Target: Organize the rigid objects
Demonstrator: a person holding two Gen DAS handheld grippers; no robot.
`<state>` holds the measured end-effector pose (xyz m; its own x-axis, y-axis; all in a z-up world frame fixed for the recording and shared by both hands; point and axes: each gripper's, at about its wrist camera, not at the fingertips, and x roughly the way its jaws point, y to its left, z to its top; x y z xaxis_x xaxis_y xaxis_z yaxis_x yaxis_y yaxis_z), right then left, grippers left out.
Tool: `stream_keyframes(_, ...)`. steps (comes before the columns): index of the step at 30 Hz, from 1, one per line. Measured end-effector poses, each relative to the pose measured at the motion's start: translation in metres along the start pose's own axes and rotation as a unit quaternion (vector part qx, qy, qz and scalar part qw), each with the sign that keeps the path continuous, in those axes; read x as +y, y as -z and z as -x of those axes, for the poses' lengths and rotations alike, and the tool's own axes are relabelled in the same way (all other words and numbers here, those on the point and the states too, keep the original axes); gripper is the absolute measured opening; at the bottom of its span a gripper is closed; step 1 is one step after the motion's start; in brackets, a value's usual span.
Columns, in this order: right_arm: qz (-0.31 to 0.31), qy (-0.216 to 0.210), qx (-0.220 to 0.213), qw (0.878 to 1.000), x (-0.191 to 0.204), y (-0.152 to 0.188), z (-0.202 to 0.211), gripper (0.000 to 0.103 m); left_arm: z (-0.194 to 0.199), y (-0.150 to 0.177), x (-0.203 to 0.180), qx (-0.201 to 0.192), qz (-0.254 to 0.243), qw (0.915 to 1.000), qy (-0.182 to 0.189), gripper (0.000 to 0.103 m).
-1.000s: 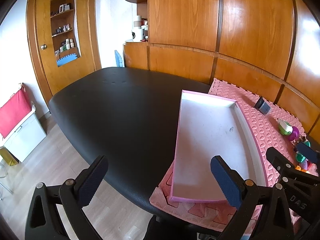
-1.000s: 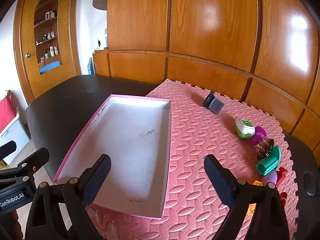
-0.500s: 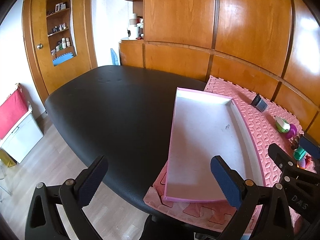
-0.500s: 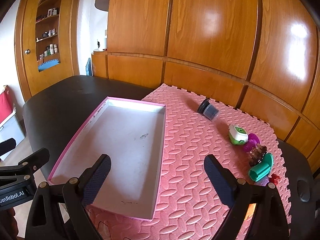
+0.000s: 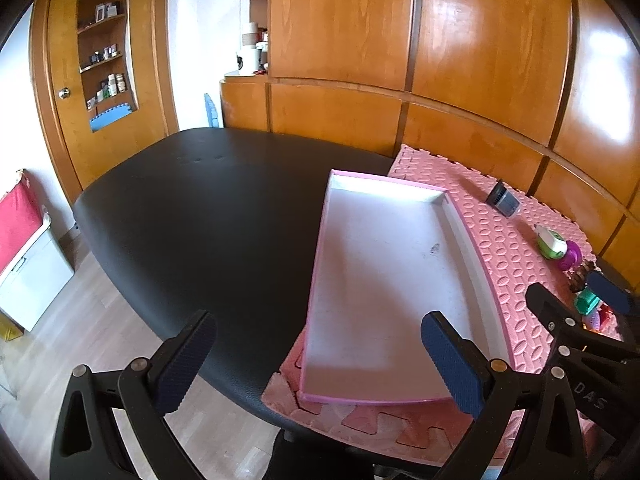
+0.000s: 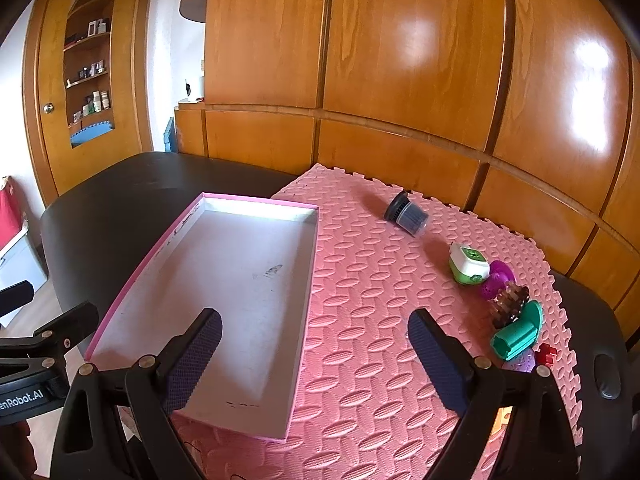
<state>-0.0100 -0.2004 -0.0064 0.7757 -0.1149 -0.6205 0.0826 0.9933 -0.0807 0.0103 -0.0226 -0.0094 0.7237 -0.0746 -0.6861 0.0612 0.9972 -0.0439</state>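
Nothing sits in the pink-rimmed tray (image 5: 384, 264) yet, so by the look of it your sorting has not begun. From the left wrist, your left claw (image 5: 316, 356) hangs wide and empty over the tray's near end; the black table (image 5: 200, 216) stretches left, with wooden flooring below and wood-panelled walls behind.

From the right wrist, your right claw (image 6: 314, 354) is also wide, holding nothing, above the pink foam mat (image 6: 368, 320). The dark cylinder (image 6: 406, 214), green-and-white block (image 6: 468, 268) and teal piece (image 6: 518, 336) all lie on the mat, well apart from the tray.
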Motion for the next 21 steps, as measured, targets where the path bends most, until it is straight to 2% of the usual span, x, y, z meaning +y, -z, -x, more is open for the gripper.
stream_keyframes(5, -0.003, 0.009, 0.006, 1.000, -0.014, 0.003, -0.003, 0.095, -0.003, -0.006, -0.013, 0.020, -0.004, 0.9993, 0.032, 0.103)
stream_keyframes(11, -0.013, 0.044, 0.012, 0.999, -0.050, 0.005, -0.006, 0.095, -0.002, -0.007, -0.047, 0.010, -0.059, 0.9970, 0.048, 0.103)
stream_keyframes(15, -0.023, 0.074, 0.012, 0.997, -0.083, 0.008, -0.004, 0.095, -0.001, -0.006, -0.066, 0.005, -0.085, 0.9937, 0.072, 0.103)
stream_keyframes(17, -0.027, 0.087, 0.015, 0.996, -0.101, 0.010, -0.003, 0.095, -0.003, -0.007, -0.077, 0.012, -0.095, 0.9907, 0.096, 0.103)
stream_keyframes(21, -0.057, 0.098, 0.031, 0.993, -0.156, 0.012, -0.003, 0.095, -0.007, -0.007, -0.100, 0.025, -0.118, 0.9847, 0.126, 0.103)
